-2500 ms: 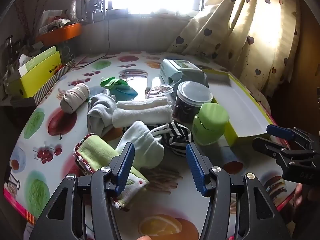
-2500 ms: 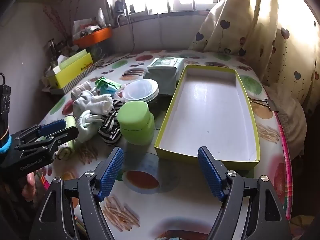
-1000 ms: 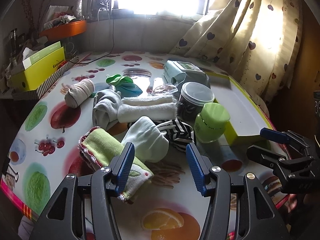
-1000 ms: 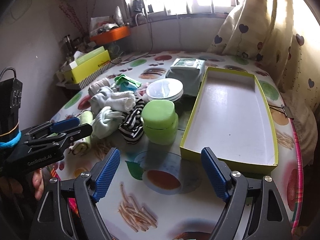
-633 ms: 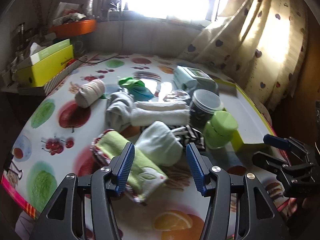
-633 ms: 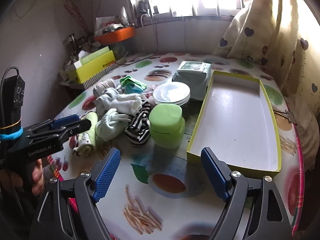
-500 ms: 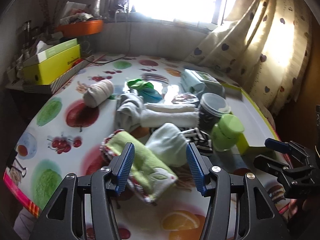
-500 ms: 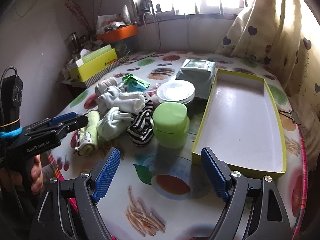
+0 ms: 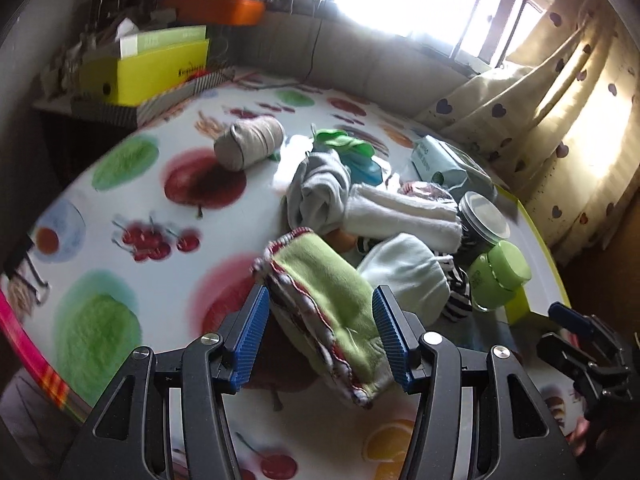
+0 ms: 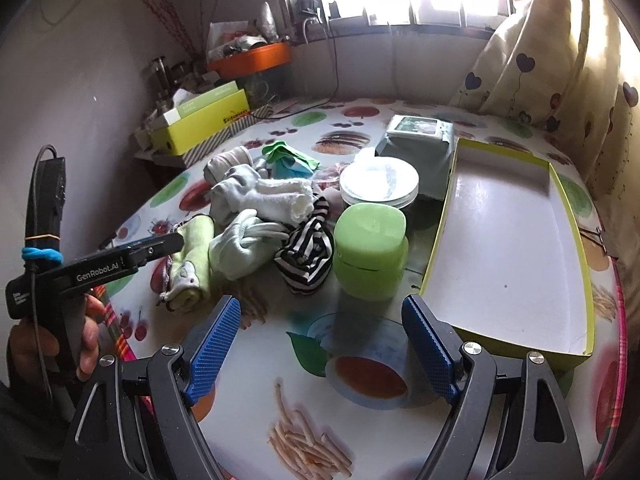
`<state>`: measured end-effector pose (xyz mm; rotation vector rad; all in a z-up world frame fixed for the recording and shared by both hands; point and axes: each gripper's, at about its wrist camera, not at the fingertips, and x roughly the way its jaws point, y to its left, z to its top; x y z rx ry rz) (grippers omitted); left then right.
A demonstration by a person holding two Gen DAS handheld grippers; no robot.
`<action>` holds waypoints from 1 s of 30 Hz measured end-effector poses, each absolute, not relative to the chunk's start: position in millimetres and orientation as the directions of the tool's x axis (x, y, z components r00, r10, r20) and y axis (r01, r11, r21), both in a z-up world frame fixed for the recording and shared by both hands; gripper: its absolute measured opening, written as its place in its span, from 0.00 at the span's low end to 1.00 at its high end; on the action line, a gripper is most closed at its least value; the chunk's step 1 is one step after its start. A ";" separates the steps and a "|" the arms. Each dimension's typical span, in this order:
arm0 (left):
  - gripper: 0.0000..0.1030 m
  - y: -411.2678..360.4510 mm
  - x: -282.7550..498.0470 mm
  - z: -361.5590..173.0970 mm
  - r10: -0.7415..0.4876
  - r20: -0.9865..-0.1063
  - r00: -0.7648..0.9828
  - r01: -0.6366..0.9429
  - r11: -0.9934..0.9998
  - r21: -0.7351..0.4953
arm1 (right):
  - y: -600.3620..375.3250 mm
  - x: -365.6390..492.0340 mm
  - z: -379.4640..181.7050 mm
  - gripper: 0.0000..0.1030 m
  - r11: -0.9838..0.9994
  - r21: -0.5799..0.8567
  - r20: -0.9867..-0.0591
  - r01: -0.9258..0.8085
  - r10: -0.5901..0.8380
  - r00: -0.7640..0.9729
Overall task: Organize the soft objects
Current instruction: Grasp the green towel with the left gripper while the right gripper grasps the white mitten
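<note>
A folded green cloth (image 9: 328, 304) is being straddled by the left gripper (image 9: 320, 334), whose jaws are being held wide open with nothing pinched yet. The cloth is lying on the table (image 9: 120, 216), its long axis running forward along the fingers. The right gripper (image 10: 320, 350) is being held wide open and empty, well apart, nearer the yellow tray (image 10: 516, 240).

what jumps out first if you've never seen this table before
The heap of socks and cloths mid-table, with the folded green towel with red-stitched edge lying between the open left gripper fingers. To the right sits the long yellow-rimmed cardboard tray, and beside the heap a lime-green plastic jar.
</note>
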<state>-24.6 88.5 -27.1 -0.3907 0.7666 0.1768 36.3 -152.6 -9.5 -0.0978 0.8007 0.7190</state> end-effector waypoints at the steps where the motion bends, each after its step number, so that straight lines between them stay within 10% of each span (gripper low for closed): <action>1: 0.53 86.9 -23.6 -28.7 0.001 -0.706 0.708 -0.289 0.913 -0.289 | -151.9 36.2 -9.9 0.81 0.762 0.179 -0.688 -0.623 0.550 0.474; 18: 0.58 82.9 -14.4 -52.8 -0.054 -0.742 0.668 -0.300 0.893 -0.335 | -138.6 34.8 -13.7 0.81 0.740 0.179 -0.701 -0.648 0.558 0.444; 21: 0.36 86.4 -18.5 -48.5 -0.046 -0.721 0.692 -0.289 0.897 -0.334 | -132.8 34.8 -13.1 0.81 0.735 0.176 -0.703 -0.655 0.560 0.439; 30: 0.20 96.2 -24.5 -43.4 -0.024 -0.714 0.700 -0.284 0.908 -0.309 | -100.9 35.6 -17.0 0.81 0.693 0.194 -0.701 -0.694 0.593 0.397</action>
